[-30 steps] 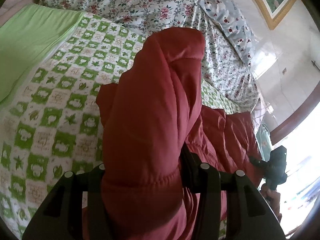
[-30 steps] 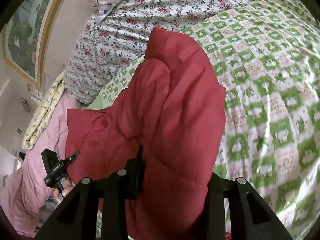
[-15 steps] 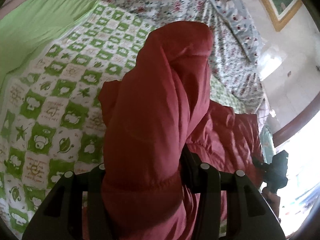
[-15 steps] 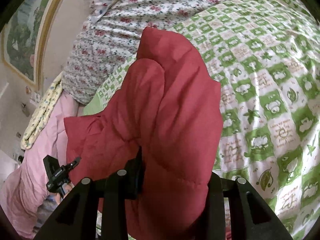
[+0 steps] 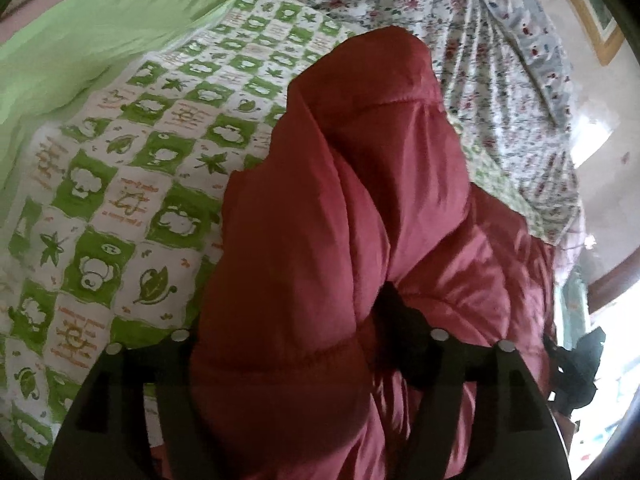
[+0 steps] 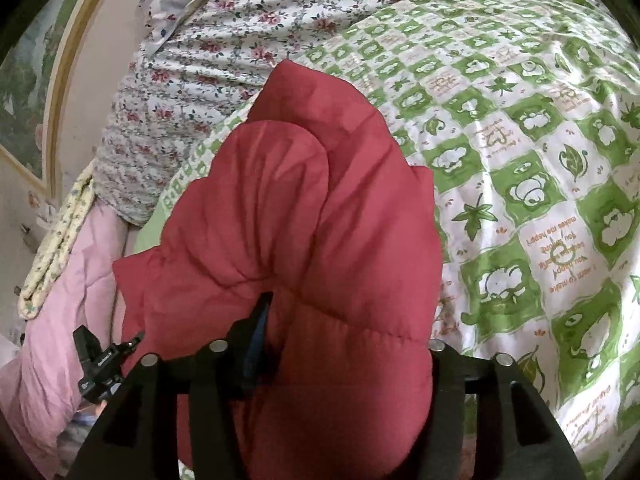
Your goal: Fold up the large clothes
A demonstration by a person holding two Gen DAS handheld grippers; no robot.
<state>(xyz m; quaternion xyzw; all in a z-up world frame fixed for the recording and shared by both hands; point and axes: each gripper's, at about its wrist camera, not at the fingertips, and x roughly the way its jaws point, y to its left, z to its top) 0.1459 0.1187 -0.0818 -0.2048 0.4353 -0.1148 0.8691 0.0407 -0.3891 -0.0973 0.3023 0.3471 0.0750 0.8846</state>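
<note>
A large red quilted jacket [image 5: 340, 208] hangs bunched between my two grippers above the bed. My left gripper [image 5: 304, 360] is shut on one padded edge of it; the cloth swells over the fingers and hides them. My right gripper [image 6: 332, 360] is shut on another edge of the red jacket [image 6: 320, 216], with the cloth bulging out past the jaws. The right gripper's body [image 5: 576, 364] shows at the far right of the left wrist view, and the left gripper's body [image 6: 100, 364] shows at the lower left of the right wrist view.
Below lies a green-and-white checked bedspread [image 5: 120, 208] [image 6: 520, 160]. A plain green sheet [image 5: 80, 40] is at the left. A floral quilt [image 6: 240, 40] and a dotted pillow [image 5: 532, 28] lie at the bed's head. Pink bedding [image 6: 52, 320] hangs at the side.
Both grippers have moved forward and lower over the checked bedspread with the jacket still held; the bedspread pattern looks larger and closer now.
</note>
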